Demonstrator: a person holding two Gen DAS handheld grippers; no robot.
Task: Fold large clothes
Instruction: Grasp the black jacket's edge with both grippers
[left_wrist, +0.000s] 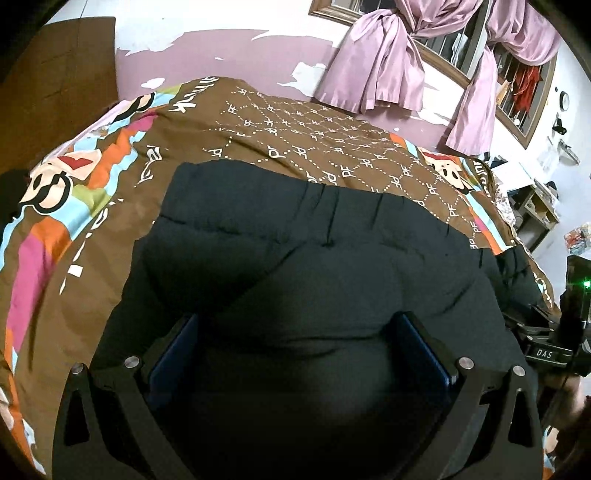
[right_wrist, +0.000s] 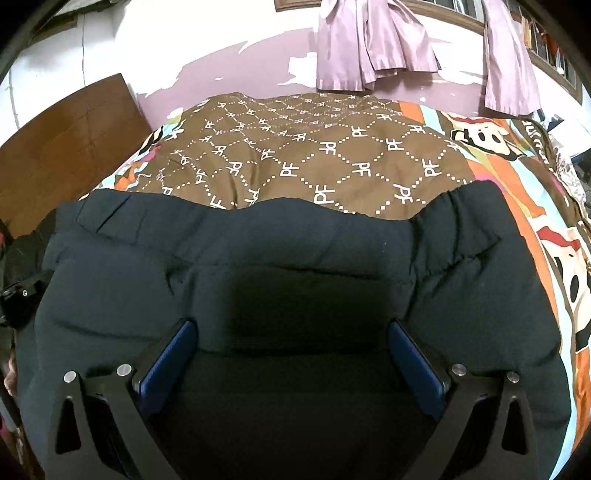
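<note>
I am holding my left gripper (left_wrist: 297, 332) and right gripper (right_wrist: 291, 339) wide apart, gripping nothing, over the dark padded jacket (right_wrist: 295, 243) spreading ahead on the patterned bedspread (right_wrist: 332, 155).

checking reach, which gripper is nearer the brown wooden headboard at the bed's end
Left. The brown wooden headboard lies off the left gripper side; the right gripper works the dark padded jacket farther across the bed.

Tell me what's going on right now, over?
Left claw open, right claw open, both over the dark puffy quilted jacket. Jacket lies spread on the brown patterned bedspread. Nothing in the way.
</note>
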